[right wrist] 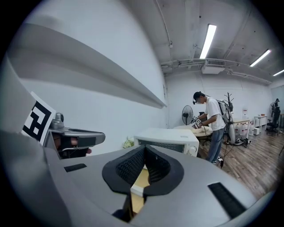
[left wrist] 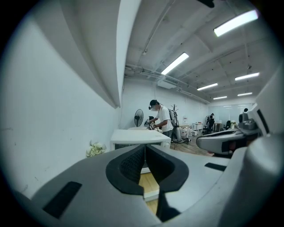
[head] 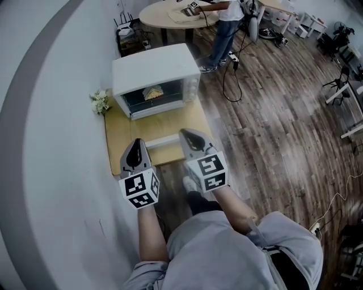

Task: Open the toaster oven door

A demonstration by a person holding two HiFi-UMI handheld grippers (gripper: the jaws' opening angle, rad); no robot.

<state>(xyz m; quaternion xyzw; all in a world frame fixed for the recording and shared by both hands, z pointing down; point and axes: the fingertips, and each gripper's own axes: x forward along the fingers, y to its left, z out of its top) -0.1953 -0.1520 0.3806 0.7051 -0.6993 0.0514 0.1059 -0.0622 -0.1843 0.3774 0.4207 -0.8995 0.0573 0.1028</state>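
Note:
The white toaster oven (head: pixel 156 71) stands at the far end of a low wooden table (head: pixel 116 133), its dark glass front facing me with yellowish food (head: pixel 152 92) behind it. A white bar (head: pixel 163 141) lies across the table in front of the oven; I cannot tell whether it belongs to the door. My left gripper (head: pixel 136 143) hovers over the table's near left part, shut and empty. My right gripper (head: pixel 185 134) hangs beside it near the bar's right end, also shut and empty. In both gripper views the oven (left wrist: pixel 140 138) (right wrist: pixel 168 138) shows beyond the closed pads.
A white wall runs along the left. Small white flowers (head: pixel 100 102) sit left of the oven. Behind it are a round table (head: pixel 170 14), a black rack (head: pixel 129 35) and a standing person (head: pixel 224 28). Cables (head: pixel 229 79) trail over the wooden floor at the right.

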